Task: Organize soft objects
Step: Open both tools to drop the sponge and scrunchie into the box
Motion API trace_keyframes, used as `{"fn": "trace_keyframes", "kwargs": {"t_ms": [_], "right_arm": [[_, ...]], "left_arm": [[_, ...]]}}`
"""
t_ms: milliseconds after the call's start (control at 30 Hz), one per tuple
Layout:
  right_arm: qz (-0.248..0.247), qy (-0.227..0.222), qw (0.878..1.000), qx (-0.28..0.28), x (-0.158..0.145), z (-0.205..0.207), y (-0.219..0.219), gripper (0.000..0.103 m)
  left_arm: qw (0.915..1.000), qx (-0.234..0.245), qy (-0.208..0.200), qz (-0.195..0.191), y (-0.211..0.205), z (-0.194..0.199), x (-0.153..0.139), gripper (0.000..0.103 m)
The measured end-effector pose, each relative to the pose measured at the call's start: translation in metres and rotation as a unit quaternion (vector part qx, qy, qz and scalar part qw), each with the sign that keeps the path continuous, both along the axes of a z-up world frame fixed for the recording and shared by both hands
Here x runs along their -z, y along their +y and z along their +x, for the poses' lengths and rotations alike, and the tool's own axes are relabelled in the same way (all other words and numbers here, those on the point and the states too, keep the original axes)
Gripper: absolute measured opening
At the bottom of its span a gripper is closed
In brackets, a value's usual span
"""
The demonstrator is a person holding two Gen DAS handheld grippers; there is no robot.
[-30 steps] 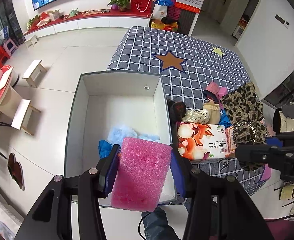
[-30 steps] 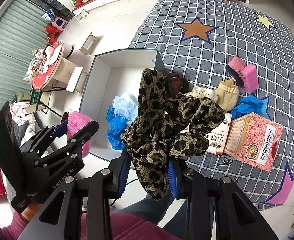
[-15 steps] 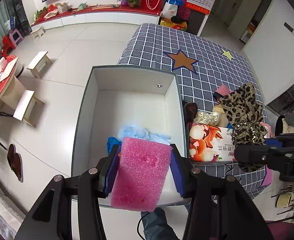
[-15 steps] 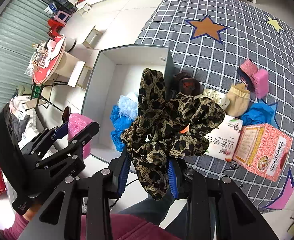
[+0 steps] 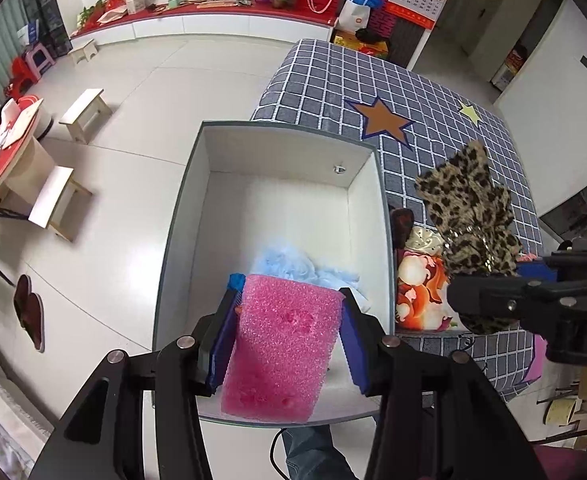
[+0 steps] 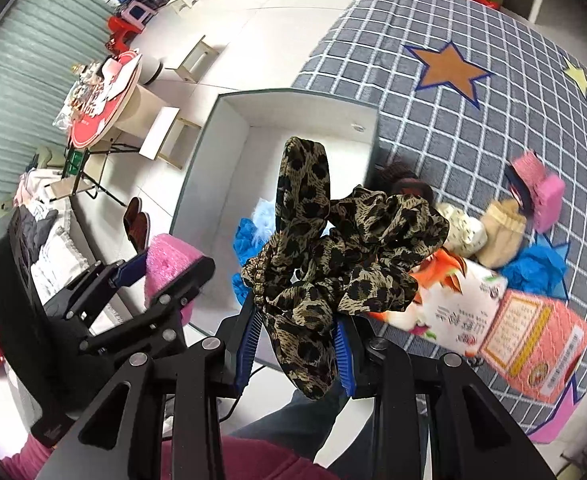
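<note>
Midway through a sort of soft goods: the left gripper (image 5: 285, 344) hangs over the near end of an open white box (image 5: 181, 220), its jaws clamped on a pink foam sponge (image 5: 281, 344), while the right gripper (image 6: 297, 344) holds its jaws clamped on a leopard-print cloth (image 6: 333, 256) above the box's near right corner. Two pieces already lie inside the box at its near end, a pale blue fluffy item (image 5: 293, 260) and a bright blue cloth (image 6: 241, 244); the far half of the box floor is bare. On the checked blanket (image 6: 453, 128) to the right, several things appear to await sorting: a cream spotted bundle (image 6: 465, 228), a tan pouch (image 6: 501, 228), a second pink sponge (image 6: 545, 196), another blue cloth (image 6: 537, 268) and a dark reddish item (image 6: 405, 184) beside the box wall. A printed tissue pack (image 6: 465, 292) and a pink carton (image 6: 533, 336) also lie there. By this showing, the job is under half done, with both held pieces not yet released.
</note>
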State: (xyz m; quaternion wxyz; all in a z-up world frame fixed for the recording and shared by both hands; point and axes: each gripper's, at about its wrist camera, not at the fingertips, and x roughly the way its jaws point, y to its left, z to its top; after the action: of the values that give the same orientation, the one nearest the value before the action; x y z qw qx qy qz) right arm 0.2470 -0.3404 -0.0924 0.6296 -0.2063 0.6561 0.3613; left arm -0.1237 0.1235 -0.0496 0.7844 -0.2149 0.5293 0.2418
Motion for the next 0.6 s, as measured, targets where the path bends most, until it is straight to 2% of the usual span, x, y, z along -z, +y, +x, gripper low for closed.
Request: {"fn": "trace_keyframes", "kwargs": {"t_ms": [300,600], "right_arm": [[-0.002,-0.004,1.000,-0.021,0.007,0.003,0.029,0.035],[0.004,-0.006,0.999,-0.034,0.008,0.010,0.049,0.035]], "left_arm": [[0.9996,-0.022,0.019,-0.005,0.016,-0.003,0.014,0.052],[0.9992,-0.024,0.029,-0.009,0.019,-0.001,0.024,0.054]]}}
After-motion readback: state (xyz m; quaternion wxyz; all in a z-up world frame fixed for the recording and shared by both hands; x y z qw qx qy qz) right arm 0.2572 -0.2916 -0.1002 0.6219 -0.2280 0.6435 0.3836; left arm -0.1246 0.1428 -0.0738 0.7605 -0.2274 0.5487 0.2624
